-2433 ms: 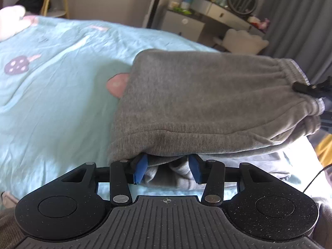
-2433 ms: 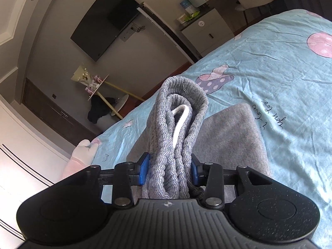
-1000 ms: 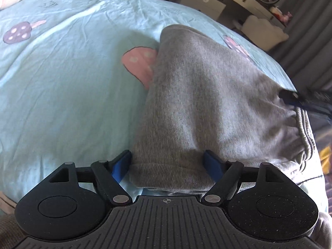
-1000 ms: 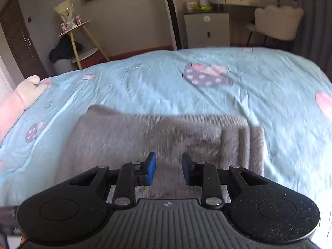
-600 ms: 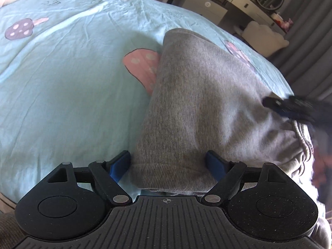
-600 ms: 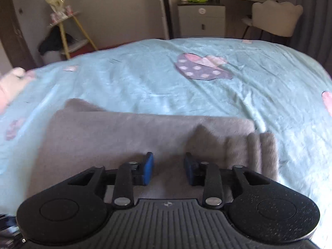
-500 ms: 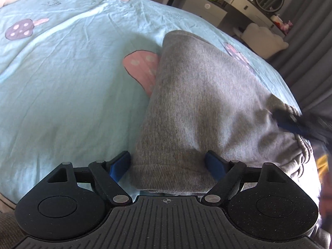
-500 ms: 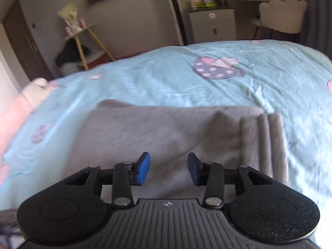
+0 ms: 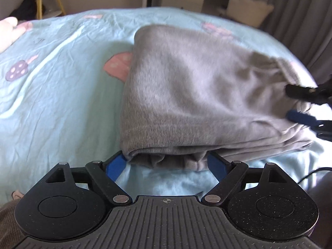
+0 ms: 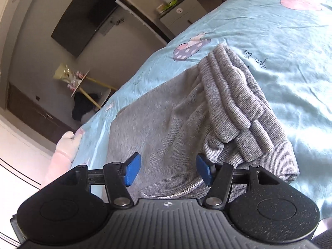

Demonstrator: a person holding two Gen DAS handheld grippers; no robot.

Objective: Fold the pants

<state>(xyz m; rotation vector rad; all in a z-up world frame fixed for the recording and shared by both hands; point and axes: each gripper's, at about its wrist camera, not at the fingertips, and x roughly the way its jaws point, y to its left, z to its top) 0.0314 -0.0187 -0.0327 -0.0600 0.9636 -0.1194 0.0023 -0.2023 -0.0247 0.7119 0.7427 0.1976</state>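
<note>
Bed: light-blue cotton bedsheet w/ pink and purple mushroom prints [image 9: 51, 95], soft and wrinkled, so nothing under the stack is firm.
Left claw: black two-finger left gripper w/ blue pads [image 9: 167, 162], jaws spread wide, nothing pinched; pads sit either side of the near edge of the stack, touching or just beside it.
Pants: grey knit sweatpants folded into a thick rectangular bundle [image 9: 199, 95], lying flat on the sheet, ribbed cuffs stacked on top near the waistband.
Right claw: black two-finger right gripper w/ blue pads [image 10: 167, 170], jaws apart, empty, hovering over the waistband end.
Cord: white drawstring [image 10: 187, 189] peeks out just below the right pads.
Risk 1: a pad could snag the near edge or cord, prob. dragging a layer open.
Risk 2: loose cuffs may slide off if the stack gets nudged.
</note>
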